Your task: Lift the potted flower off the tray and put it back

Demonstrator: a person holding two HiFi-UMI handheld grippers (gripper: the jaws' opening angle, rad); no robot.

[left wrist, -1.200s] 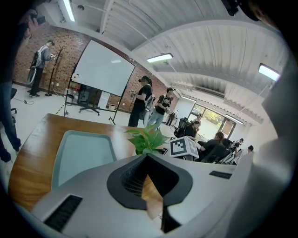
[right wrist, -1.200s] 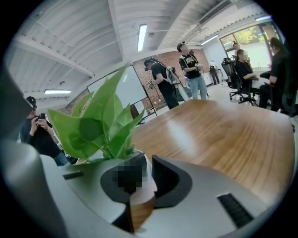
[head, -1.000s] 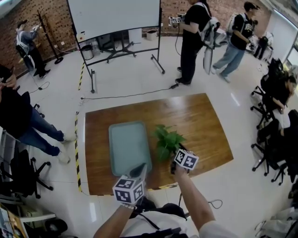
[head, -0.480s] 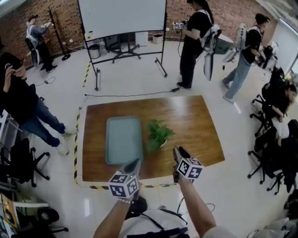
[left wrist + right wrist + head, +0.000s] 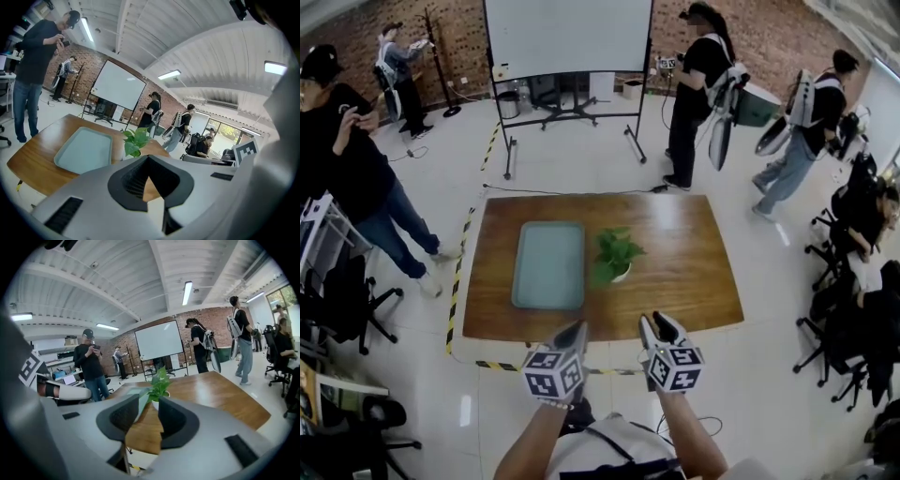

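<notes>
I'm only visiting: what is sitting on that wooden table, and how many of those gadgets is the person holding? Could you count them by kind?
Tray: 1
Potted plant: 1
Hand-held gripper: 2, the left hand-held gripper and the right hand-held gripper
Total: 4

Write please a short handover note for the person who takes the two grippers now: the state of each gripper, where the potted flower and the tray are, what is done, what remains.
Left gripper: jaws together, empty, held short of the near edge of the table.
Right gripper: jaws apart, empty, also short of that edge.
Potted flower: upright on the bare wood, to the right of the tray, not on it.
Done: the flower is off the tray.
Left: grip the pot, probably with the right gripper, which is nearer, and set it back on the tray.
</notes>
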